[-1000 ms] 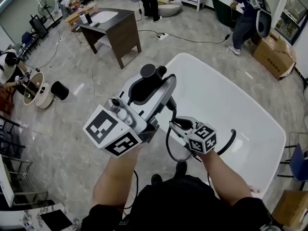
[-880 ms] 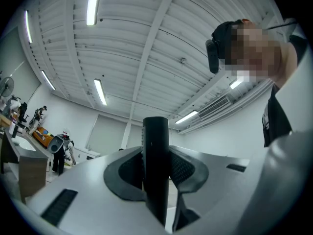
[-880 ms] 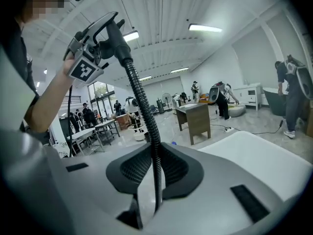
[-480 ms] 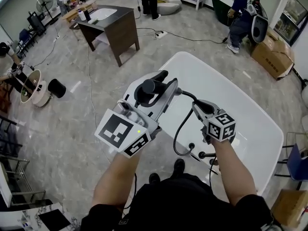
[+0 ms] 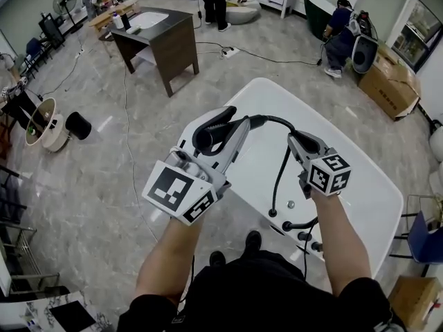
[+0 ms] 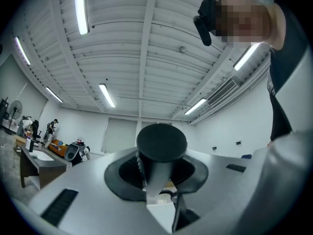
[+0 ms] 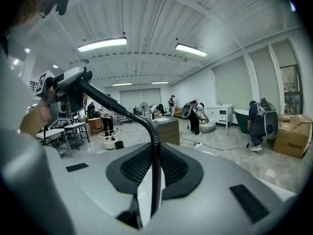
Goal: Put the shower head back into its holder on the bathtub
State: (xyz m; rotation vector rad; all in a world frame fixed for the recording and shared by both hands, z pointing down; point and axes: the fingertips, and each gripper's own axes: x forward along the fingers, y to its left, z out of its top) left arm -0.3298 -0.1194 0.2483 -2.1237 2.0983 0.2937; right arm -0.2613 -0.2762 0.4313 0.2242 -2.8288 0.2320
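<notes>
Holding shower head up over the white bathtub, well apart from the fittings on the near rim; not yet seated. Clamping it in the left gripper, jaws closed on the black handle. Pinching the hose in the right gripper, jaws closed on it, loop hanging toward the fittings. Not managing to tell which fitting is the holder. Advising: lowering slowly, feeding hose slack with the right, lining handle with holder before loosening either grip.

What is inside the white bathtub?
The visible part of the bathtub is bare white. The left gripper, right gripper and black hose cover its near side.
</notes>
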